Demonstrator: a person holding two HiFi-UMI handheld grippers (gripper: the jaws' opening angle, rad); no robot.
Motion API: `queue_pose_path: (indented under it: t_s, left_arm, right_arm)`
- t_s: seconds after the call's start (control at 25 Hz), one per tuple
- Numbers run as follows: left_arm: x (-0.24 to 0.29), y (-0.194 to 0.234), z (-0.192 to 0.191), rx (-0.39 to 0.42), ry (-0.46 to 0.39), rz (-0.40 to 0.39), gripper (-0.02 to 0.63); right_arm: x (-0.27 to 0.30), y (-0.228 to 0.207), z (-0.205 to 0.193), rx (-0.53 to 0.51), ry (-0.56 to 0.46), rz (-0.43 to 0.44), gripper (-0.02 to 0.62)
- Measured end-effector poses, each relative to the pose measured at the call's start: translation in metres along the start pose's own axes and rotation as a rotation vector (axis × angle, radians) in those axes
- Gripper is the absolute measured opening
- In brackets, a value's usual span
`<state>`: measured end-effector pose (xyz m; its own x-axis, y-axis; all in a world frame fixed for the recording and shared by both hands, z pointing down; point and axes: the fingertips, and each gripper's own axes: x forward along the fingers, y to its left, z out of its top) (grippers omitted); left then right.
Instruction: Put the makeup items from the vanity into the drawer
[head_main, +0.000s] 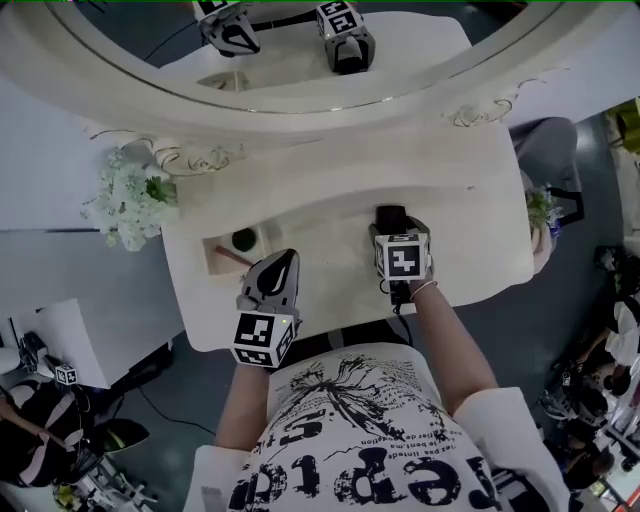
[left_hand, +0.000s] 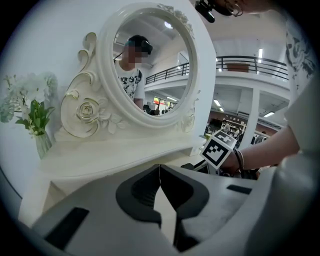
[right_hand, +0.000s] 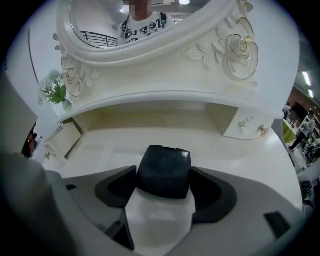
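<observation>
— Bright, even; overhead lamps (left_hand: 260, 53), soft shadows only.
— Agreed. Fisheye bending, dark corners in both gripper views (foreground blurred); head view duller, vanity (head_main: 330, 200) pale, washed out.

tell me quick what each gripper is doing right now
left gripper: shut, nothing in it.
right gripper: open, with the black case between the jaws, not gripped.

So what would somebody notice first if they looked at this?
The big oval mirror at the back of the white vanity catches the eye first. Next is the black case on the tabletop, sitting between the open jaws of the right gripper. White flowers stand at the left end, near an open drawer.
</observation>
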<state>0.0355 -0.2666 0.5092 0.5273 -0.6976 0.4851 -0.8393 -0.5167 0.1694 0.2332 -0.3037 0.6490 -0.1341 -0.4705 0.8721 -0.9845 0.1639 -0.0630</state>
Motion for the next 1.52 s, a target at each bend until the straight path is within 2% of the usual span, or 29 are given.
queue_pose_path:
  t_s: [0.44,0.64,0.8,1.0,1.28,1.52]
  left_arm:
    - [-0.004,0.001,0.009,-0.004,-0.029,0.018,0.021]
    - [-0.014,0.006,0.019,0.000,-0.064,0.032,0.021]
    - [-0.033,0.015,0.030,0.004,-0.102,0.054,0.021]
    - [-0.069,0.040,0.045,0.008,-0.170,0.109,0.020]
    - [-0.127,0.085,0.046,-0.007,-0.253,0.176,0.021]
    - [-0.167,0.119,0.037,-0.013,-0.294,0.213,0.021]
  right_arm:
    - [-0.007,0.001,-0.003,-0.033,0.041,0.035,0.328]
    - [-0.027,0.020,0.011,-0.069,0.000,0.090,0.328]
    - [-0.051,0.058,0.029,-0.098,-0.062,0.185,0.328]
    - [-0.072,0.120,0.053,-0.199,-0.109,0.275,0.328]
    - [-0.081,0.221,0.056,-0.334,-0.090,0.402,0.328]
    - [-0.073,0.291,0.050,-0.438,-0.043,0.463,0.328]
